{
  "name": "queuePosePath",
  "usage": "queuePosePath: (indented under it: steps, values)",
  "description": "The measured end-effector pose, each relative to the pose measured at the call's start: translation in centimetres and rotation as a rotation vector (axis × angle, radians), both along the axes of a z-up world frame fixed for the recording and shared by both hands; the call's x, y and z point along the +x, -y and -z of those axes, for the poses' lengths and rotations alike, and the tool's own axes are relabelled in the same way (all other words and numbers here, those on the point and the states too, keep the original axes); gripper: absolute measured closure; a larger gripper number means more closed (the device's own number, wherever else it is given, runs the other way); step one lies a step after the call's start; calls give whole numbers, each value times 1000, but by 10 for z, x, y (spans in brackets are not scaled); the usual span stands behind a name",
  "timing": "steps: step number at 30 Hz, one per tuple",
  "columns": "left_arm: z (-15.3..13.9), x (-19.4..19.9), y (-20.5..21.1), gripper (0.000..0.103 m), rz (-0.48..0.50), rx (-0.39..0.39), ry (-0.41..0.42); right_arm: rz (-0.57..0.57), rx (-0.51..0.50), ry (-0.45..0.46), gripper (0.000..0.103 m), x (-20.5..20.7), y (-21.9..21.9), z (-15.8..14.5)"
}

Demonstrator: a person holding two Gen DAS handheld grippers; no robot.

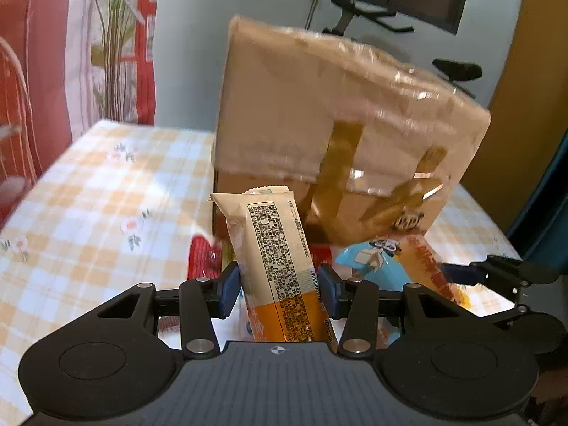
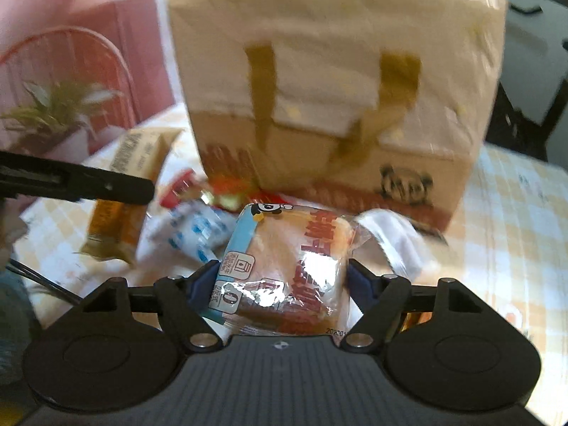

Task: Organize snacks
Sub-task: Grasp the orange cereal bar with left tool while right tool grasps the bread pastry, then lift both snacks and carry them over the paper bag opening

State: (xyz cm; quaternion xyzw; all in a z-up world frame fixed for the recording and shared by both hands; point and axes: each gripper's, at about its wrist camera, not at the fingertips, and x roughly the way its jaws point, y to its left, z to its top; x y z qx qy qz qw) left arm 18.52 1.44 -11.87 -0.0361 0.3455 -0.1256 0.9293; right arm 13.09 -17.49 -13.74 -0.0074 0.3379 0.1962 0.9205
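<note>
Beige-and-orange snack bar wrapper (image 1: 280, 266) pinched upright in your left gripper (image 1: 278, 291), above yellow-checked worktop (image 1: 99, 191). Your right gripper (image 2: 282, 284) clamps clear-wrapped bun packet with blue edge (image 2: 287, 266). Tan taped cardboard box (image 2: 333, 88) stands just beyond both. Red and blue snack packets (image 2: 198, 227) lie loose before box.

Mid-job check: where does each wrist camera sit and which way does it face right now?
Left wrist: behind the left tongs, facing the cardboard box; they clamp an orange snack bar.
Right wrist: behind the right tongs, facing the same box; they clamp a wrapped cake.
Shared: box, checked tablecloth, both snacks, each other's tongs.
</note>
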Motion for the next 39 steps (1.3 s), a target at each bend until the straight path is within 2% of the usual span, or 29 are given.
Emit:
queuePosePath:
  steps: [5, 11, 16, 21, 25, 28, 34, 35, 38, 39]
  values:
    - [-24, -5, -2, 54, 8, -2, 73, -53, 4, 146, 27, -12, -4, -33]
    - [-66, -3, 0, 54, 49, -23, 192, -30, 54, 275, 27, -16, 11, -72]
    - [-107, 15, 12, 54, 87, -35, 307, -6, 82, 390, 27, -8, 24, -113]
    - [-136, 53, 26, 54, 118, -91, 355, 56, 61, 467, 27, 28, 34, -143]
    - [-141, 93, 46, 54, 119, -56, 381, 111, 9, 521, 27, 67, 33, -152]
    - [-132, 124, 54, 54, 107, -43, 340, 143, -23, 525, 27, 96, 30, -147]
    - [-107, 167, 61, 53, 79, -31, 245, 169, -33, 445, 27, 128, 19, -123]
    - [-105, 170, 61, 51, 83, -31, 241, 161, -25, 423, 27, 132, 16, -120]
    - [-104, 173, 57, 34, 85, -24, 235, 136, 3, 366, 26, 135, 17, -112]
    - [-104, 171, 54, 33, 85, -25, 240, 126, 13, 347, 26, 137, 17, -111]
